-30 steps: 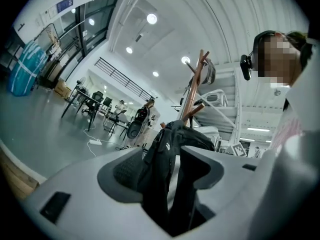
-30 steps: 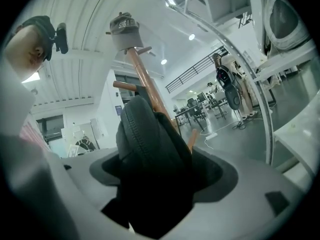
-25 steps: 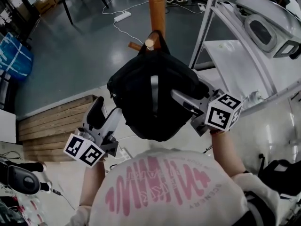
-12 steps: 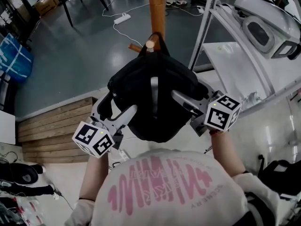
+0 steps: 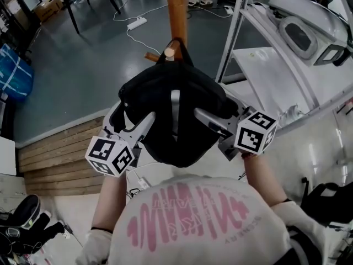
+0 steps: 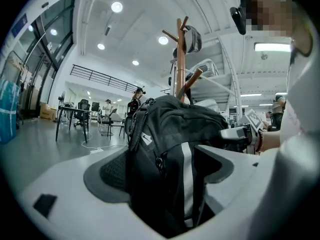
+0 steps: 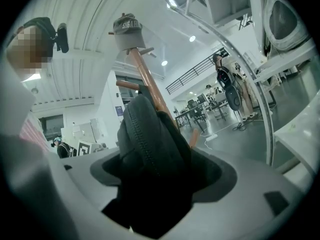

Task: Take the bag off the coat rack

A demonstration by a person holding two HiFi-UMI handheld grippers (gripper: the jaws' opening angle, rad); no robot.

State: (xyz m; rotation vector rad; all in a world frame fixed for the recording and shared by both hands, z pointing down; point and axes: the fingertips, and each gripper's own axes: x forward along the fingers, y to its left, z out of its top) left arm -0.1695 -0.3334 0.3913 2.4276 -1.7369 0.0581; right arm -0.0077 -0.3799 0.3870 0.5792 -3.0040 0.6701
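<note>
Scene: a person in a white shirt (image 5: 187,225) with pink print stands over a coat rack (image 5: 176,10) on a grey workshop floor (image 5: 83,65).
Bag: black, with a pale stripe down its middle, the bag (image 5: 171,120) hangs on the rack with its top loop hooked over a wooden peg (image 5: 170,52).
Left gripper: the left gripper (image 5: 131,121) is at the bag's left side, with its marker cube low, near the person's chest. In the left gripper view the bag (image 6: 170,159) fills the gap between the jaws of the left gripper (image 6: 165,170). The jaws are set wide, and both dark pads press against the fabric.
Right gripper: the right gripper (image 5: 218,115) holds the bag's right side, across from the left one. In the right gripper view the jaws of the right gripper (image 7: 155,174) clasp a thick fold of the bag (image 7: 150,154) along a zip seam. They are well apart, with the fabric packed between them.
Rack: the wooden pole (image 6: 178,59) stands upright behind the bag, with slanted pegs near the top. A grey cap (image 7: 127,26) sits on its tip, seen in both gripper views.
Surroundings: a stack of wooden boards (image 5: 60,148) lies on the floor to the left of the bag. A white power strip (image 5: 135,22) with its cable lies farther off, beyond the rack. A white metal frame (image 5: 237,26) rises just right of the pole. Desks and chairs (image 6: 80,116) stand in the far hall.
</note>
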